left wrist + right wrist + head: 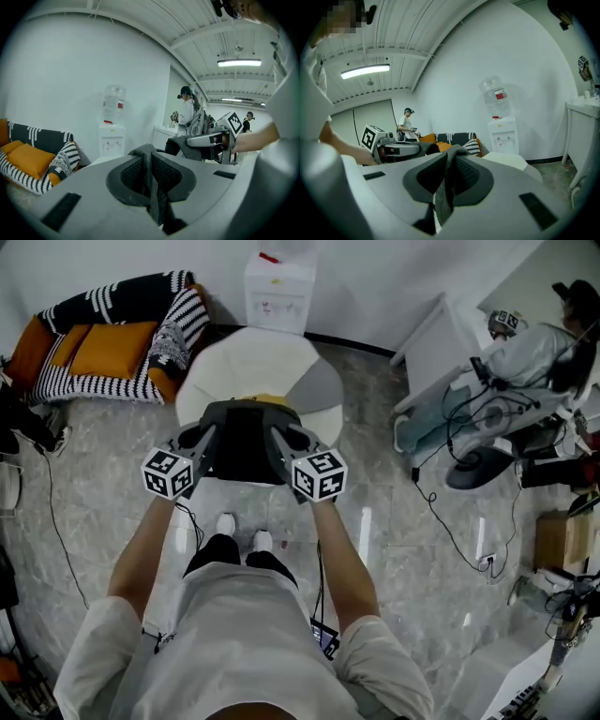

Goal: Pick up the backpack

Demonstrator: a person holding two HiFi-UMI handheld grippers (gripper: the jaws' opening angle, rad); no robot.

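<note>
Wearer's white shirt [239,634] and two bare forearms: lowest in the head view, with a pair of white shoes [244,531] on the marble floor [403,559] beyond.

Item 1. Left gripper [204,439]: jaws nipped together on a fold of dark grey fabric [151,178] that stands upright between the pads (seen plainly in its own view). Marker cube at the wrist end.

Item 2. Right gripper [284,439]: likewise pinching a fold of the same dark grey cloth [445,187], jaws drawn close on it.

Item 3. Backpack [246,442]: dark grey to black, hanging between the two grippers, one at each side of it, clear of the floor in front of the wearer. In the head view it overlaps the near edge of the round table.

Item 4. Round table [244,362]: white top, one grey segment on its right.

Item 5. Water dispenser [279,287]: white, against the wall behind the table, bottle on top.

Item 6. Sofa [103,343]: black-and-white striped cover, orange cushions, far left.

Item 7. Second person [534,348]: at a white desk, upper right, cables trailing on the floor nearby.
</note>
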